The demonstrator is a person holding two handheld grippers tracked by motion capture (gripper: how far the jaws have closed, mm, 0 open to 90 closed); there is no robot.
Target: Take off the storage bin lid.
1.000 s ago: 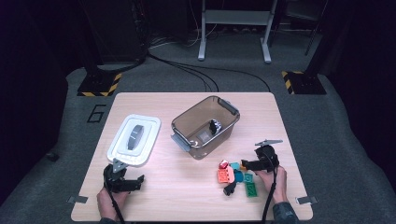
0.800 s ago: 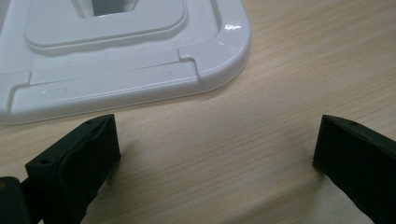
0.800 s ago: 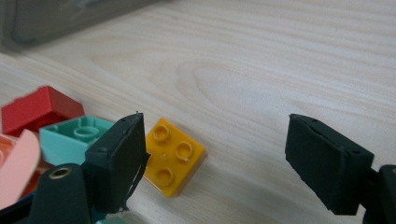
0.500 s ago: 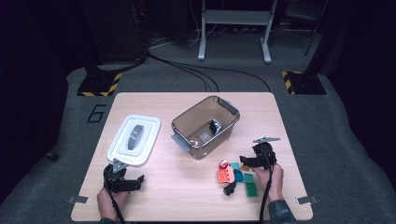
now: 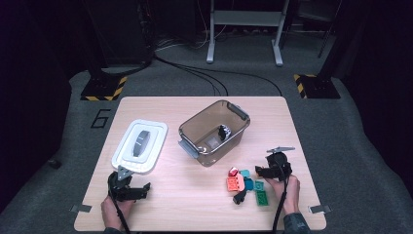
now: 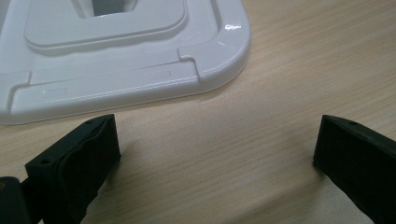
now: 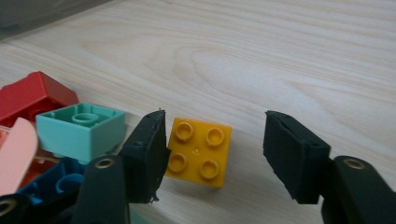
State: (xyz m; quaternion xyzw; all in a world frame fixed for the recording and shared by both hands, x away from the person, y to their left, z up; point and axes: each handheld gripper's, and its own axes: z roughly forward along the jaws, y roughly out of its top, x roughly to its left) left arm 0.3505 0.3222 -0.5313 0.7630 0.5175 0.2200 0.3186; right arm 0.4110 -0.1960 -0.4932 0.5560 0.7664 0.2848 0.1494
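Your right gripper (image 7: 212, 154) has just been closing its jaws around the yellow brick (image 7: 200, 151): one jaw touches its side, the other stands apart, so nothing is pinched yet. The right gripper view shows that brick flat on the desk (image 7: 280, 56), studs up, with a teal brick (image 7: 79, 130) and a red brick (image 7: 32, 95) at its 9 and 10 o'clock. In the high view, the pile (image 5: 246, 185) sits at 5 o'clock from the brown bin (image 5: 214, 131). Your left gripper (image 6: 217, 158) has its jaws spread wide over bare desk, the white lid (image 6: 116, 51) at their 11 o'clock.
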